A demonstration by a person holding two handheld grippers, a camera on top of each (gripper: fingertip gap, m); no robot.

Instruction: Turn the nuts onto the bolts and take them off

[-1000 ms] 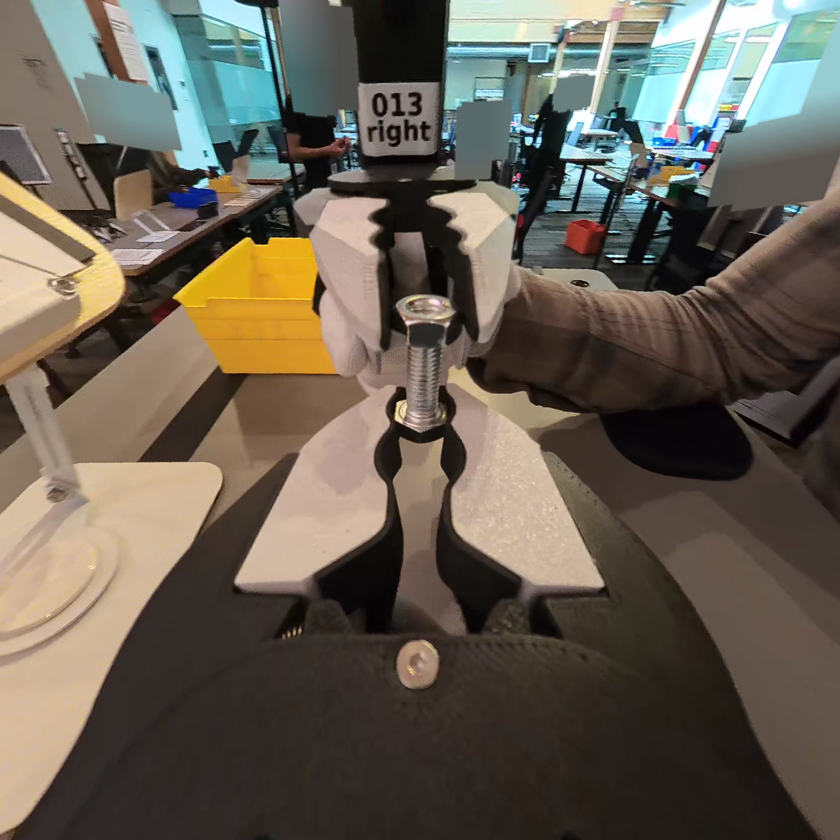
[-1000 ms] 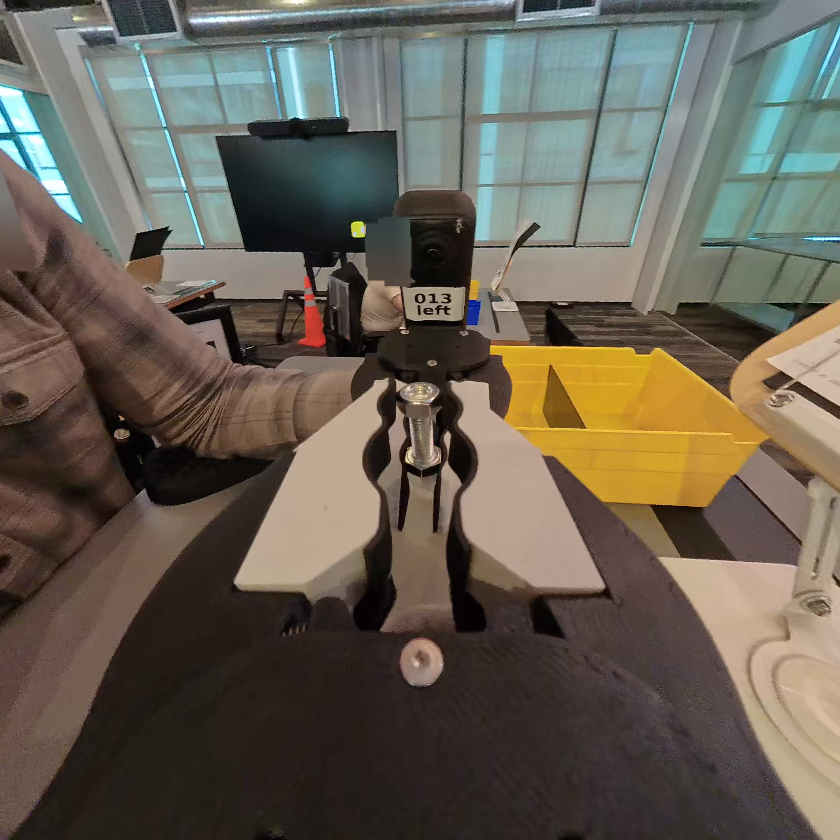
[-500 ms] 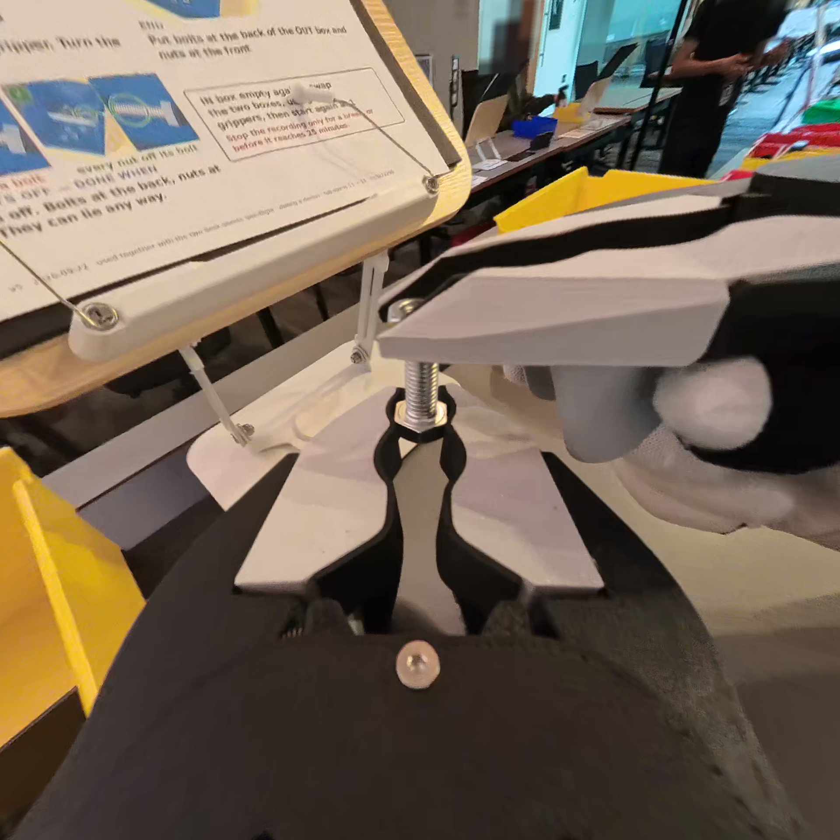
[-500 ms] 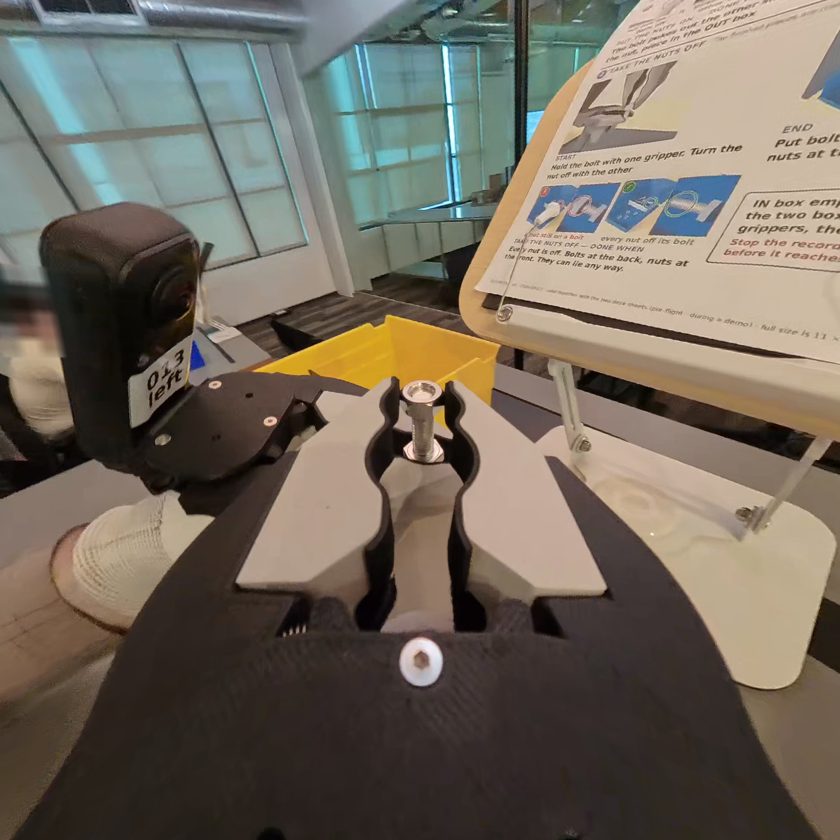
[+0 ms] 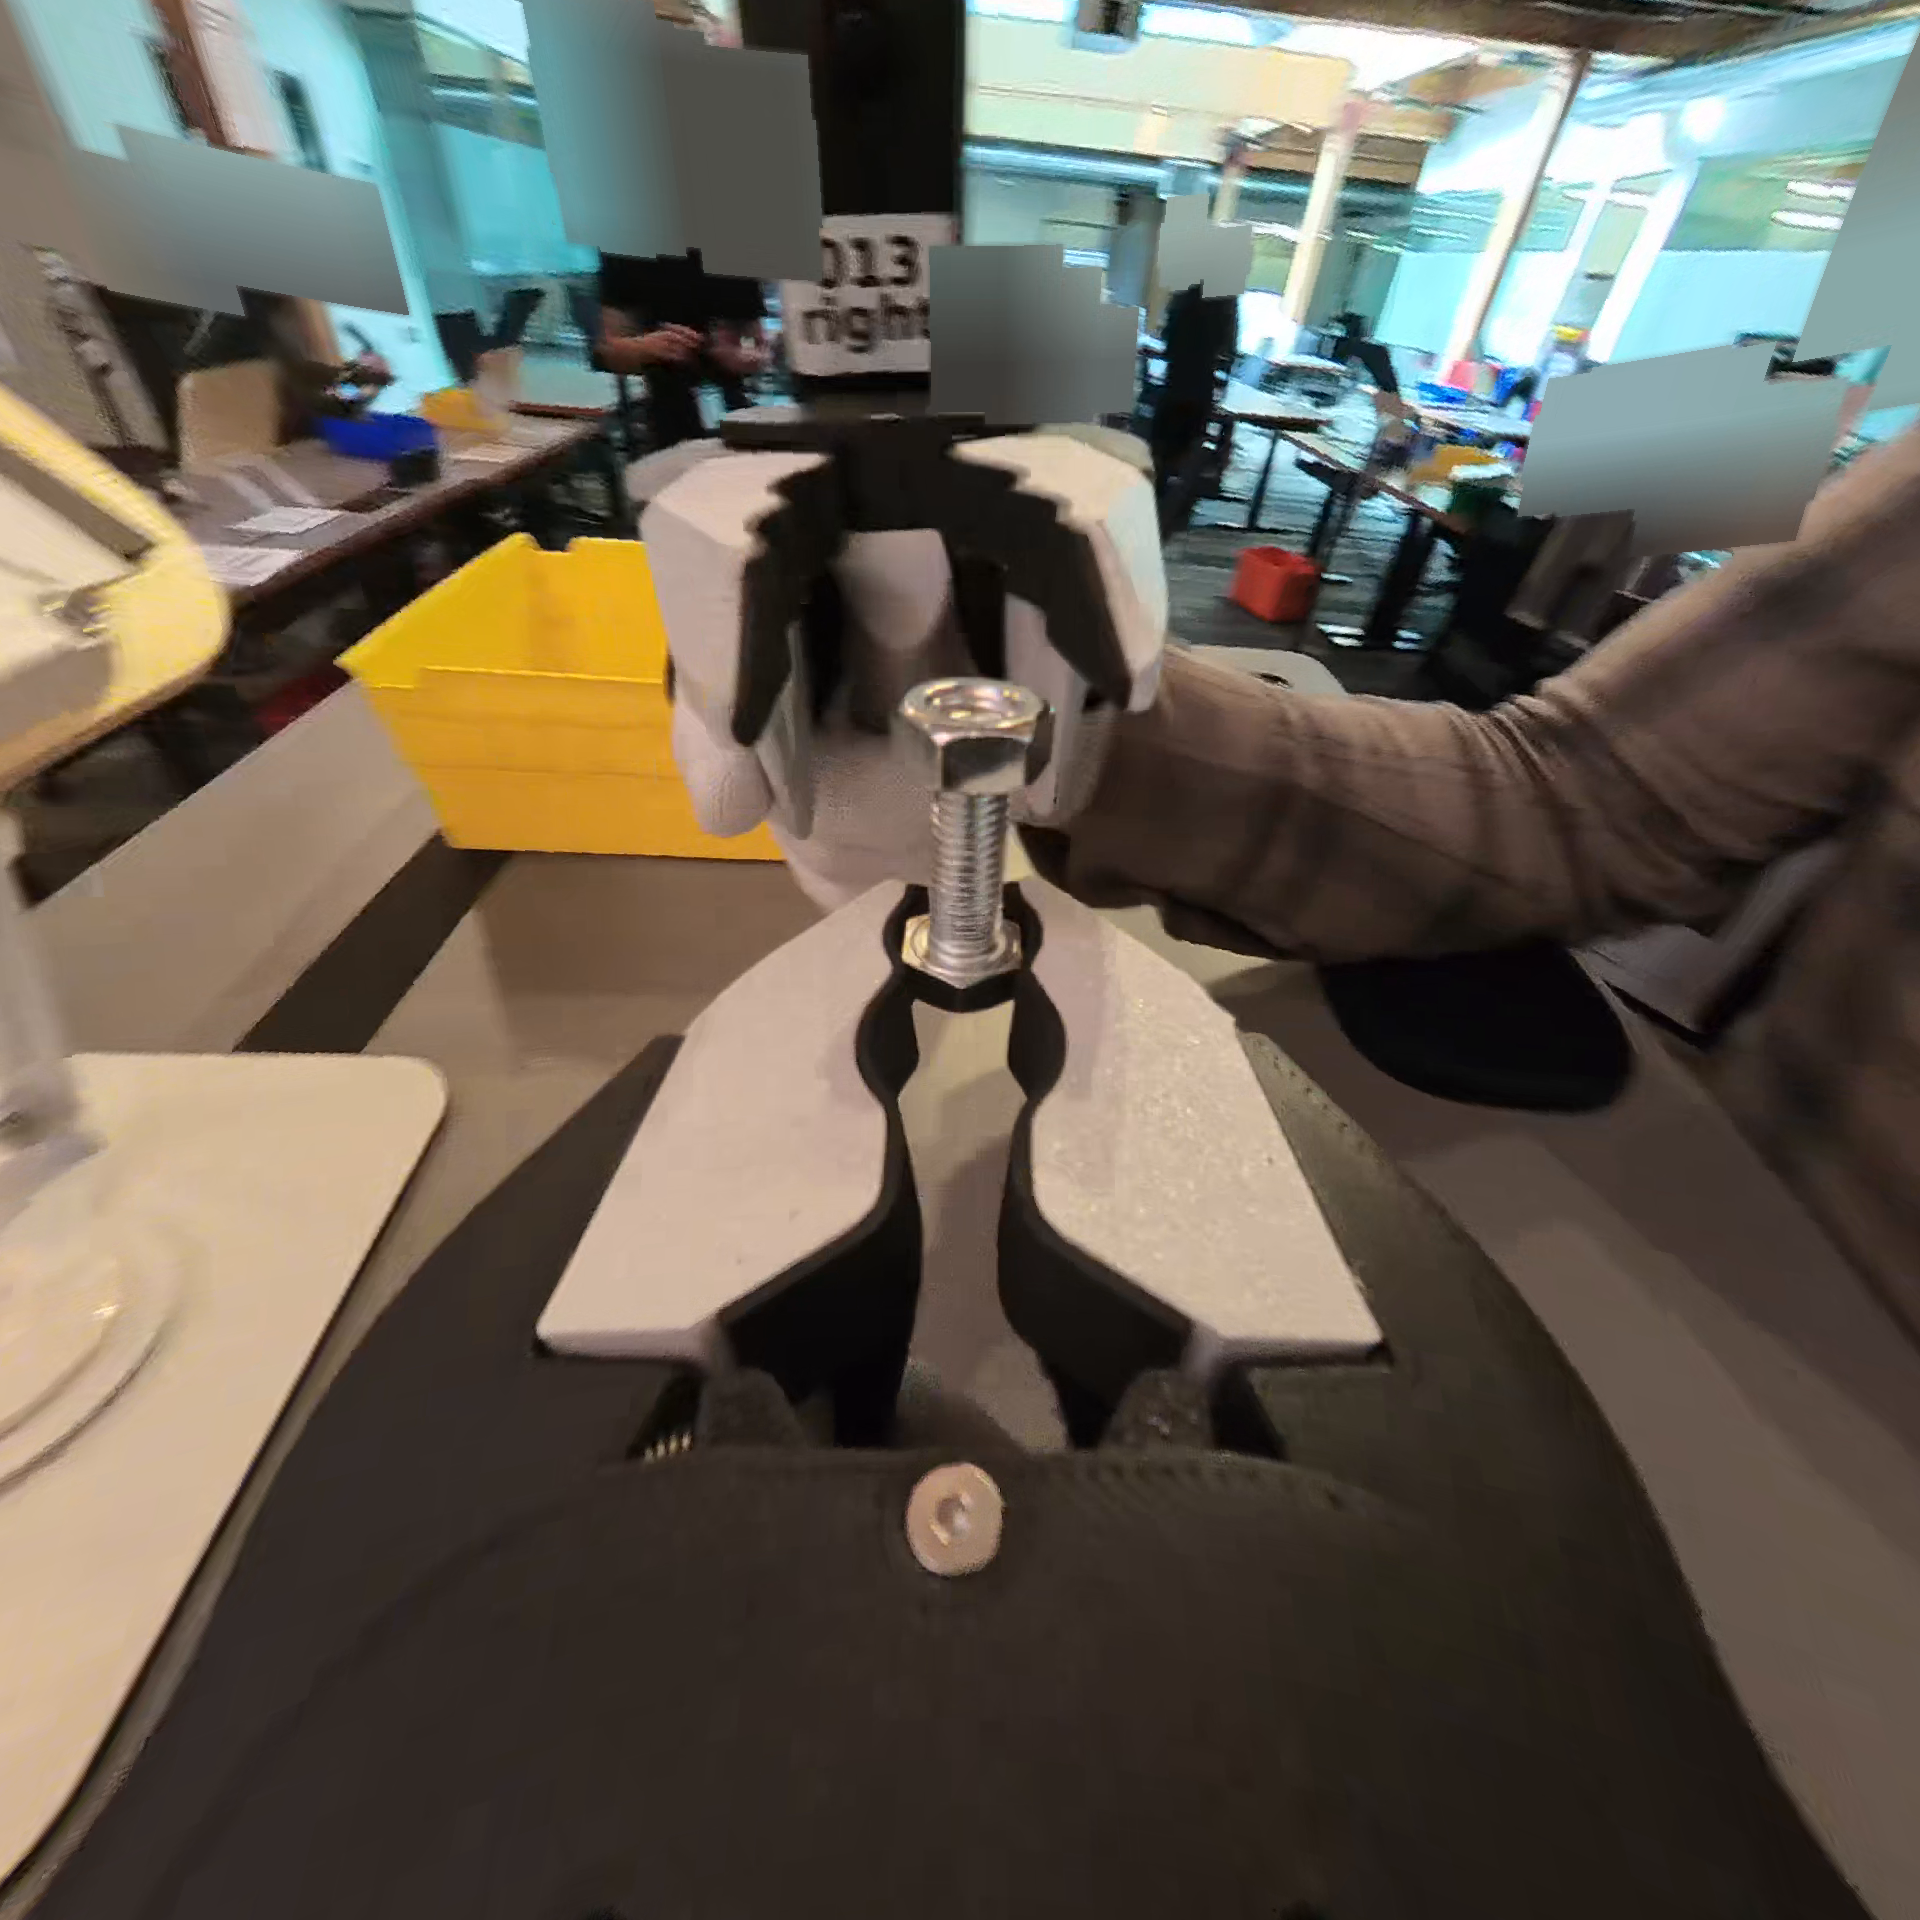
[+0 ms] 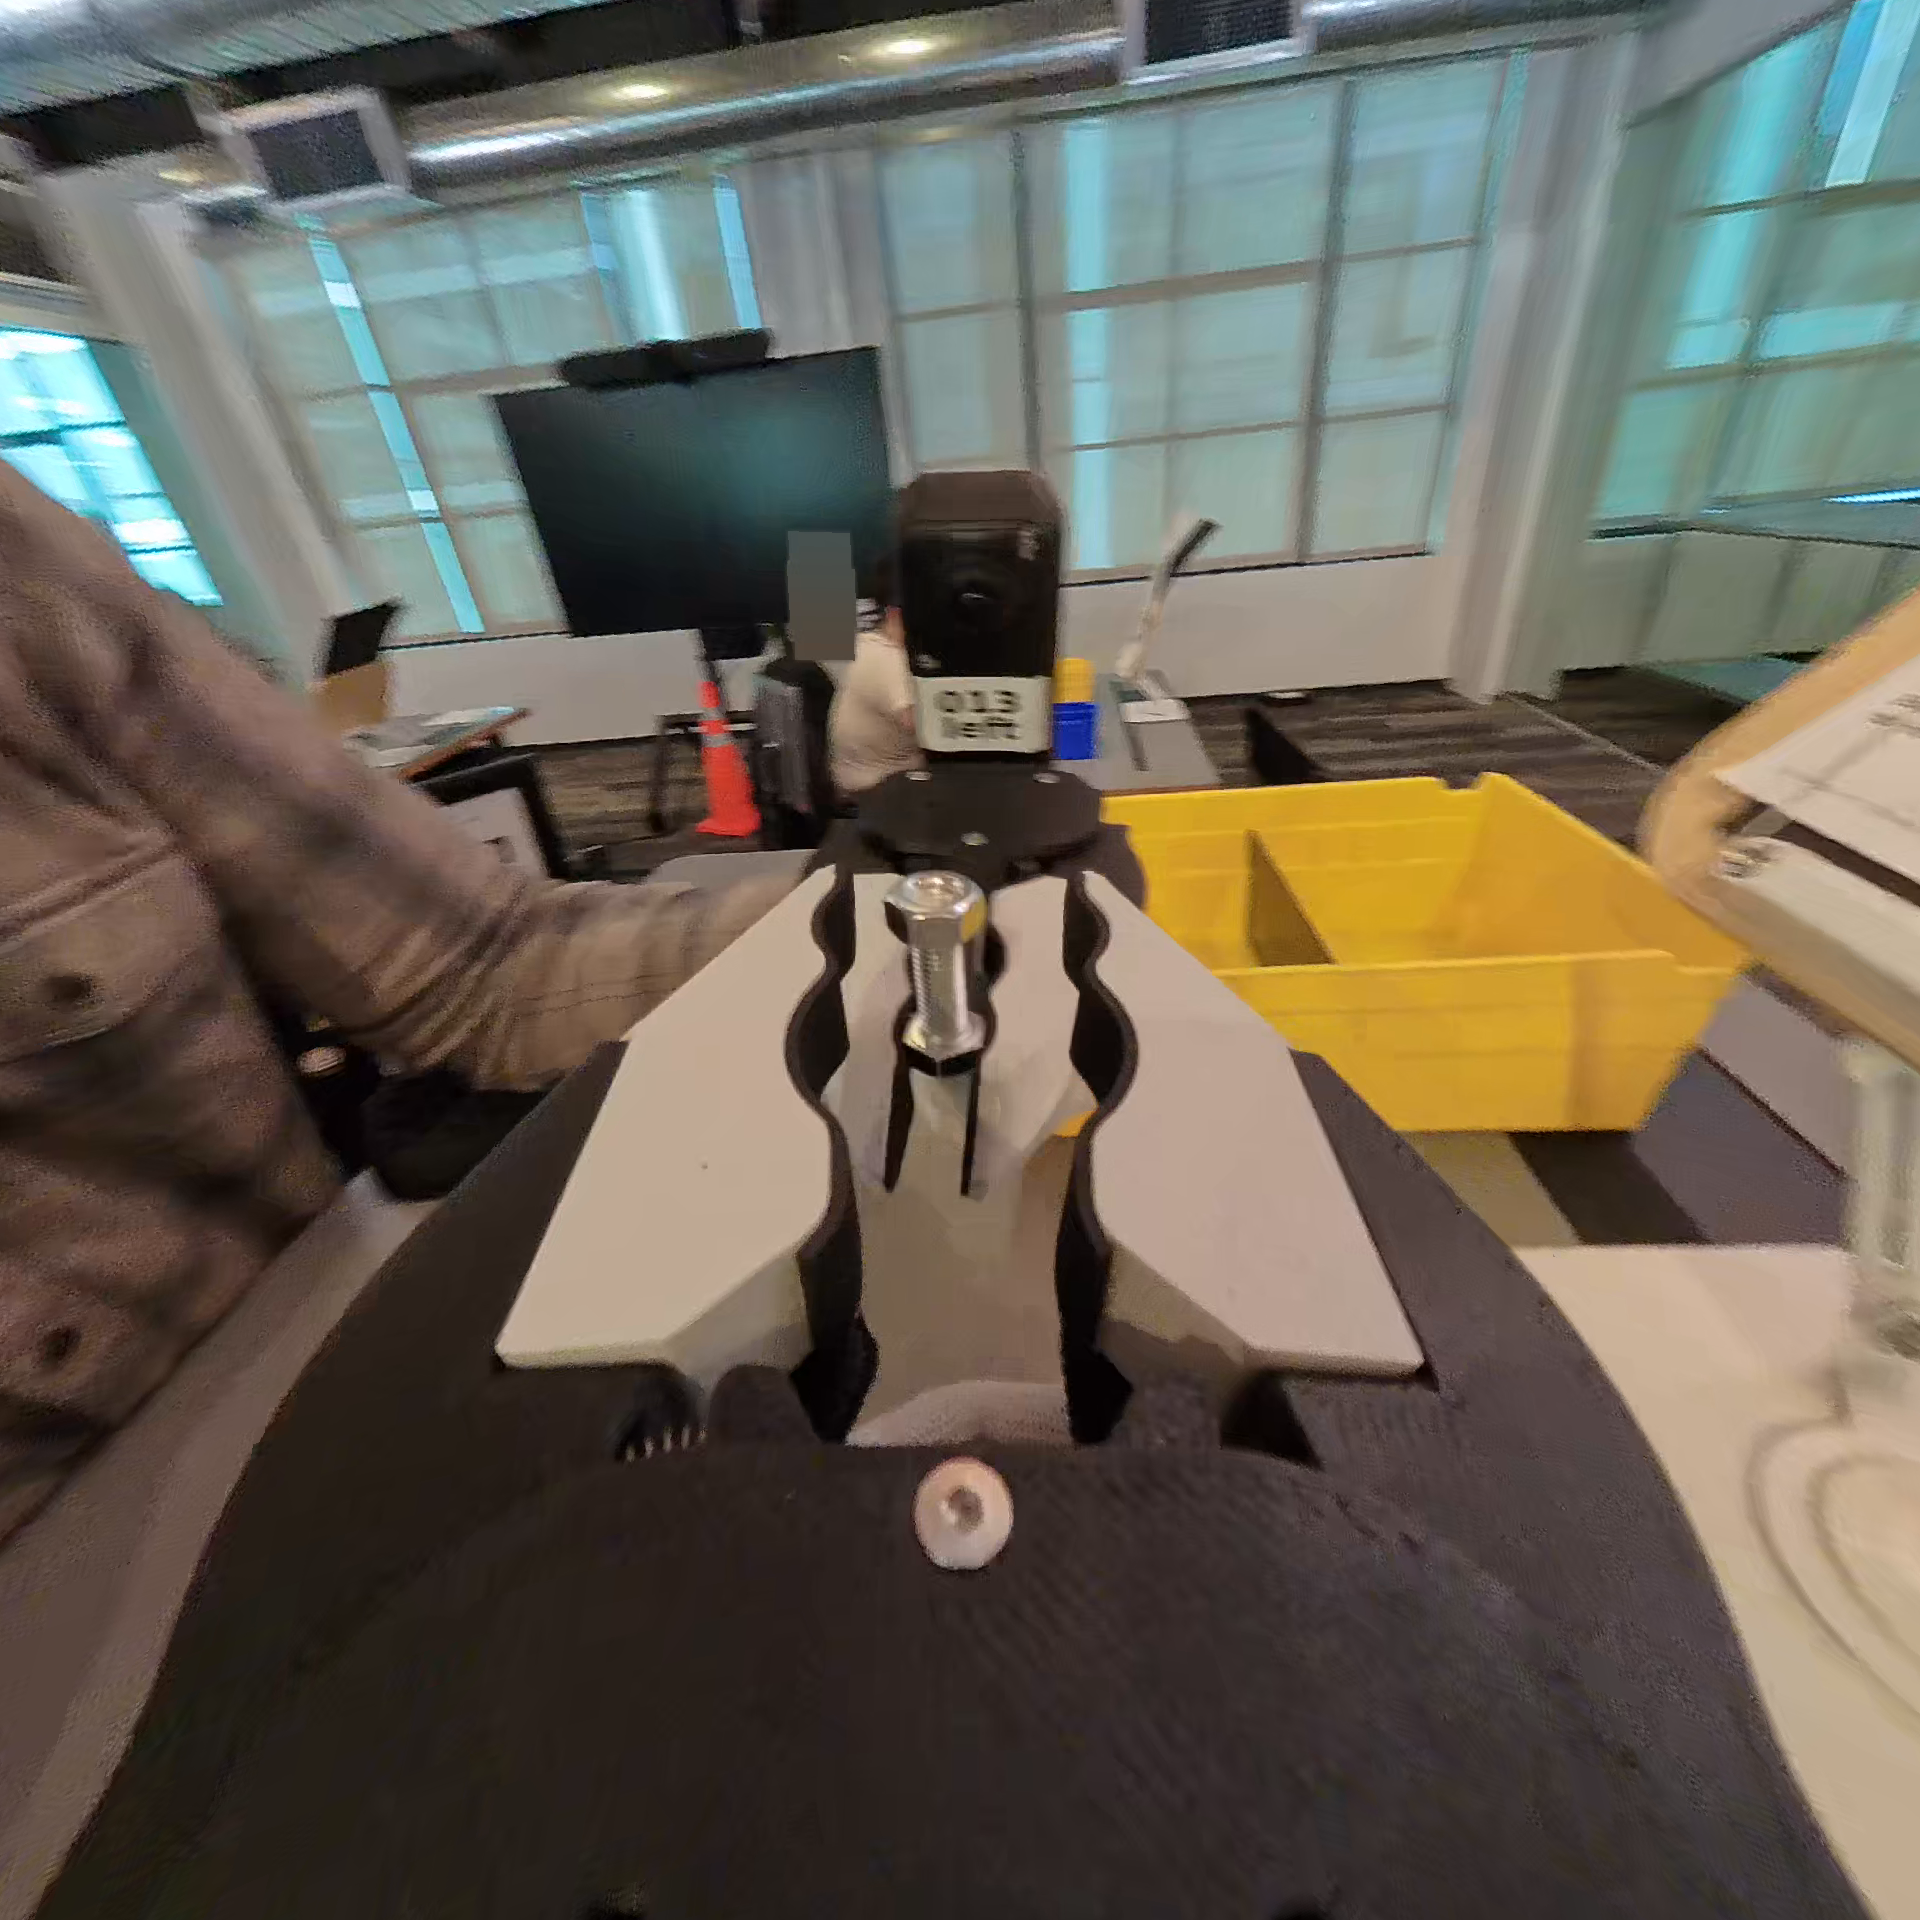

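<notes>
A silver bolt [image 5: 964, 831] stands upright with its hex head [image 5: 977, 732] on top and a nut [image 5: 961, 954] low on its thread. My left gripper [image 5: 961, 940] is shut on the nut. My right gripper [image 5: 914, 665] faces it from the far side, held by a gloved hand, jaws apart. In the right wrist view my right gripper [image 6: 956, 904] is open; the bolt head [image 6: 935, 914] sits between its fingertips with a gap on each side. The nut [image 6: 940, 1039] shows lower down, in the left gripper [image 6: 935, 1081].
A yellow divided bin [image 5: 540, 717] stands on the grey table behind the grippers; it also shows in the right wrist view [image 6: 1455, 966]. A white stand base [image 5: 208, 1195] carries a tilted sheet board [image 5: 114, 623]. A person's sleeve [image 5: 1455, 790] reaches over a black pad [image 5: 1475, 1029]. The gap from one gripper's tips to the other's is roughly 6 centimetres.
Half a second ago both grippers were swung toward the sheet stand with the right one shut on the bolt head. Now they face each other again and the right gripper has opened.
</notes>
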